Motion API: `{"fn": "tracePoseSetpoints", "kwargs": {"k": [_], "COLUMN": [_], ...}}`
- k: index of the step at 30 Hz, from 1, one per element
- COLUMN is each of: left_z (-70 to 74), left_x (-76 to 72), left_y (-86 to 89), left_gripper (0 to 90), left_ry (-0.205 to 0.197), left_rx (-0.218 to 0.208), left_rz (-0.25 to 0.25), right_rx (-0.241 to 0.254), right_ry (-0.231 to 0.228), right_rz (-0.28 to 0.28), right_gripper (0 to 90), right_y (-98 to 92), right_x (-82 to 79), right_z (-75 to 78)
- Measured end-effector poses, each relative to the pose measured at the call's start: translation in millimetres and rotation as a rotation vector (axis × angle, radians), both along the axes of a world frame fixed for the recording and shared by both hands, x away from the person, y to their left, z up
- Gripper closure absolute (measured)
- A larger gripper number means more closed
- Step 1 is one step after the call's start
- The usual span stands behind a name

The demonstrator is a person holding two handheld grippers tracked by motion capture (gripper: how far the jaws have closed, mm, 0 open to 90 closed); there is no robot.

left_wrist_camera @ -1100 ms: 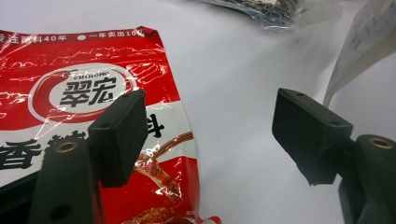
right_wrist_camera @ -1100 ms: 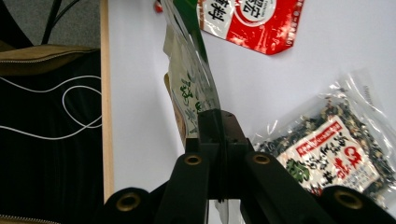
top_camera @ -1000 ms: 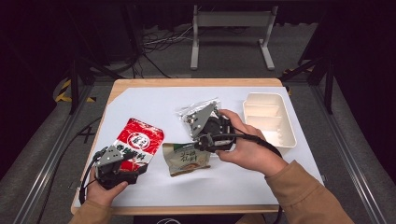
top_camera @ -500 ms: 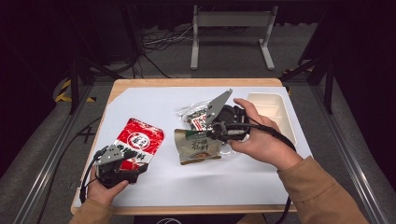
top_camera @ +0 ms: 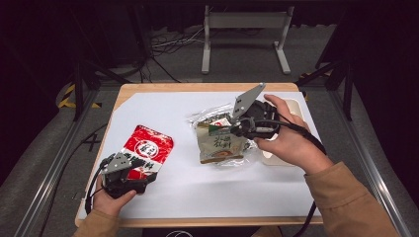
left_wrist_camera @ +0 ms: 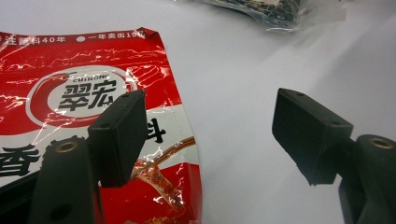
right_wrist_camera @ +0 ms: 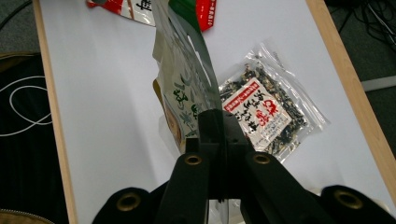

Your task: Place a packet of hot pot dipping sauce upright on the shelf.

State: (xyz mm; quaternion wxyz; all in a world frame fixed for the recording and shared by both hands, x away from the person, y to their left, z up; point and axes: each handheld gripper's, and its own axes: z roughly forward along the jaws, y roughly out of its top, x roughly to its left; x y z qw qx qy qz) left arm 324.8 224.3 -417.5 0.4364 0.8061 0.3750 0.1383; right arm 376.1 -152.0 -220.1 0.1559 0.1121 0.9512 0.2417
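Observation:
A red-and-white snack packet point(top_camera: 148, 147) lies flat at the left of the white table sheet. My left gripper point(top_camera: 140, 166) rests at its near end, open; in the left gripper view point(left_wrist_camera: 210, 116) one jaw hangs over the red packet point(left_wrist_camera: 70, 93) and the other over bare sheet. My right gripper point(top_camera: 233, 129) is shut on the top edge of a green-and-beige packet point(top_camera: 222, 145), which hangs tilted from it above the sheet. Seen from the right gripper view point(right_wrist_camera: 217, 116), the jaws pinch the green packet point(right_wrist_camera: 187, 70) edge-on.
A clear bag of dark dried bits with a red label point(top_camera: 213, 116) point(right_wrist_camera: 261, 112) lies just beyond the green packet. A white compartment tray point(top_camera: 298, 106) sits at the right, partly behind the right hand. The wooden table edge point(top_camera: 197, 88) borders the sheet.
The right gripper has carried the green packet to the right, farther from me and upward, its lower end lifting off the sheet. The left gripper has stayed where it was.

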Motion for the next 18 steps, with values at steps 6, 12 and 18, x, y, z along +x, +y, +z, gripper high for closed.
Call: {"fn": "tracePoseSetpoints", "kwargs": {"k": [6,12,18], "left_z": [-0.1,-0.4,-0.8], "left_x": [-0.3,0.0,-0.7], "left_y": [0.2,-0.2,0.2], "left_gripper": [27.2,27.1,26.6], "left_ry": [0.004,0.003,0.0], "left_rx": [-0.004,-0.002,-0.002], "left_rz": [0.004,0.003,0.01], "right_rx": [0.008,0.018,0.036], "right_ry": [-0.014,-0.032,-0.046], "right_rz": [-0.036,-0.068,-0.104], "right_gripper": [89.4,89.4,89.4], "right_y": [-13.0,-26.7,-42.6], "right_x": [7.3,15.3,25.3], "right_z": [4.0,9.8,13.6]}}
